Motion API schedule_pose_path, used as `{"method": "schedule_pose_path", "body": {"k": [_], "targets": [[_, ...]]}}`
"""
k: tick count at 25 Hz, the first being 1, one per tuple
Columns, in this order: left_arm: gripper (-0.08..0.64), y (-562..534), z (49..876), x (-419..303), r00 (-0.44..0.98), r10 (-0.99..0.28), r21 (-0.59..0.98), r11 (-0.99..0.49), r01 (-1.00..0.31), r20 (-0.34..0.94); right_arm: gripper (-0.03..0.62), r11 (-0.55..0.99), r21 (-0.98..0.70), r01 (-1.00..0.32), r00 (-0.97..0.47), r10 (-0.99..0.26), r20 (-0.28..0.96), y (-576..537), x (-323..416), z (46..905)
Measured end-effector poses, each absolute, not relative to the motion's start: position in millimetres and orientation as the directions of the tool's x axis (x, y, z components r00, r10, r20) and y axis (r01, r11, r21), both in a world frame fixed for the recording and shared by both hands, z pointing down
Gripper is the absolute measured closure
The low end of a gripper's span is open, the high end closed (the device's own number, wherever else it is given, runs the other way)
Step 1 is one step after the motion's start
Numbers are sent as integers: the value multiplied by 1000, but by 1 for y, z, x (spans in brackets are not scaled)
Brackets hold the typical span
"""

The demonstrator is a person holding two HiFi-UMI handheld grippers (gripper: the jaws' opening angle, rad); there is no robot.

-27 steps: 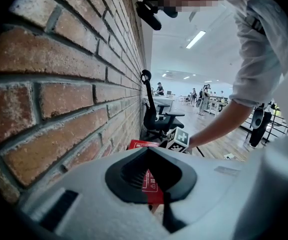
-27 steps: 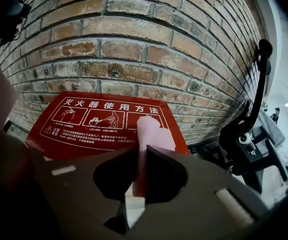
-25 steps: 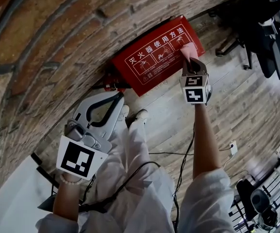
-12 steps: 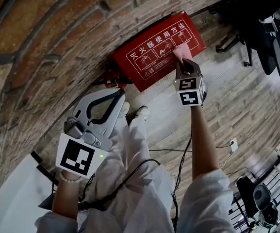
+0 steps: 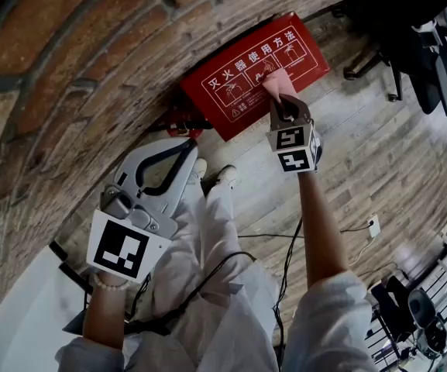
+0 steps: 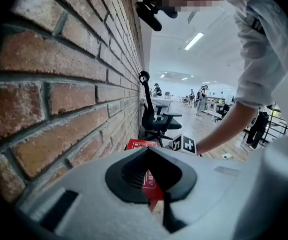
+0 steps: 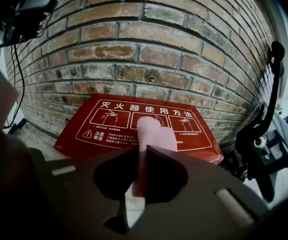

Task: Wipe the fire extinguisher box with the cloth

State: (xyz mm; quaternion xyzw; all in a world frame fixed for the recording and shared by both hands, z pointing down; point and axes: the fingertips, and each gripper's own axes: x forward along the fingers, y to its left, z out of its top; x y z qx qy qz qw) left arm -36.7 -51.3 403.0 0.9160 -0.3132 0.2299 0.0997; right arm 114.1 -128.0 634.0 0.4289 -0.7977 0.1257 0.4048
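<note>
Right gripper (image 5: pixel 280 101) clenched on cloth (image 5: pixel 277 82), pink fold sticking out ahead of the tips and seemingly laid on the red face of box (image 5: pixel 235 91), straight ahead and below, backed against wall (image 5: pixel 91 68). Left gripper (image 5: pixel 178 147) closed on nothing, held back and to the left, well apart from box, with brick close on its own left.

Probably mid-wipe, near the middle of the red face.

Risk of losing cloth from the jaws under a hard drag, with only a narrow strip pinched. Risk of scraping paint with bare tips if pressed too low. Risk of nudging box, or of bumping chair (image 7: pixel 263 129) just right of it, with a long sideways stroke.

Printed in white on box: "灭火器使用方法" over three pictogram panels, and "注意" beside a warning triangle at lower left. Finer lines next to that too small to read
</note>
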Motion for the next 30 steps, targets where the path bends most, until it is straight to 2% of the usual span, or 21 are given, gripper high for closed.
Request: {"method": "schedule_pose_path", "body": {"k": [30], "targets": [[561, -42, 405, -50, 709, -517, 38, -795, -605, 480, 565, 742, 29, -670, -487, -468, 738, -57, 10, 633]]}}
